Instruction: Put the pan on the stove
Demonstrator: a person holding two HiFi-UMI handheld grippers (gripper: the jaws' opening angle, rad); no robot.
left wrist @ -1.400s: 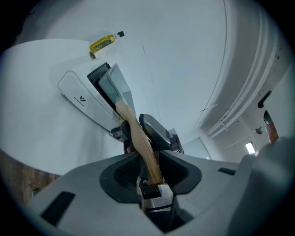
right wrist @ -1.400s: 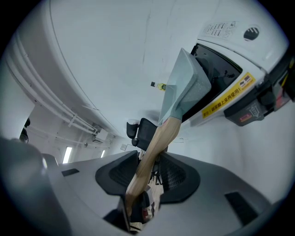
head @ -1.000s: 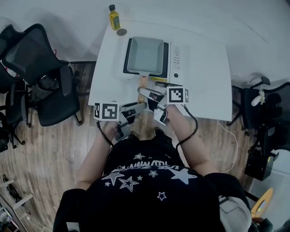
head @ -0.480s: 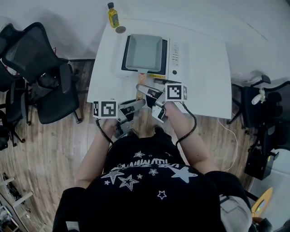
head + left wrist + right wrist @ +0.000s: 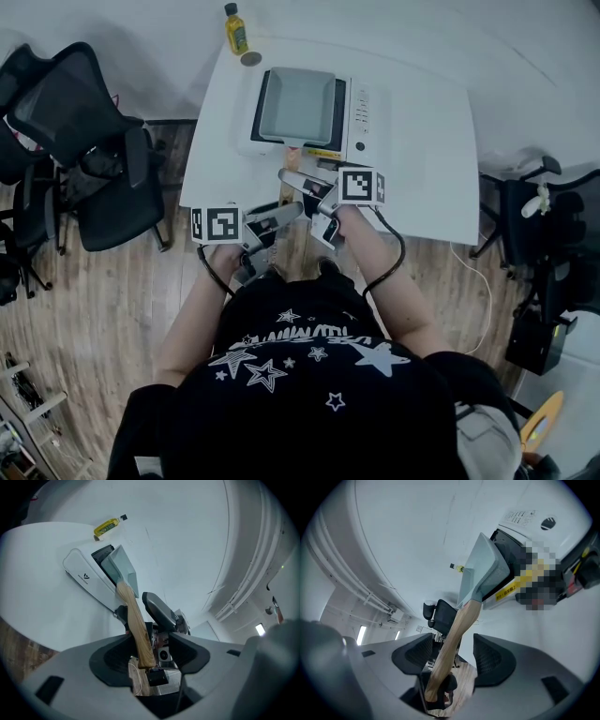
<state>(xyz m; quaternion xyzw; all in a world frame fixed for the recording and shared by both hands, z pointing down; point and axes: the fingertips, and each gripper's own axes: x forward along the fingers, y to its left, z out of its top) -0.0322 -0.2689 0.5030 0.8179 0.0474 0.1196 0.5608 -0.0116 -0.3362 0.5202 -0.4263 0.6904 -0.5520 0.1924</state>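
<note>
I read the job as all but done: the pan [image 5: 296, 103] sits flat on the stove [image 5: 362, 120], its grey body covering the cooking surface. Its wooden handle [image 5: 293, 161] sticks out over the stove's near edge, toward the person holding the rig. Both tongs meet at that handle just off the near edge. The right gripper [image 5: 298, 183] comes in from the control-panel side and the left gripper [image 5: 284, 215] sits a little farther from the stove. Both pairs of jaws have just been opening and now stand spread, with the handle running between them. In the right gripper view there is a gap on each side of the wood. In the left gripper view the handle lies close against one pad and clear of the other, so I judge neither tool is pinching it. What remains is a clean let-go. I would centre the left tool so that pad comes off the wood. Then I would draw both tools straight back along the handle's line, away from the stove, without lifting or swinging sideways. A pad dragging on the handle could turn the pan off the cooking surface. The oil bottle [image 5: 235, 36] beyond the stove's far corner is well apart and no concern.
</note>
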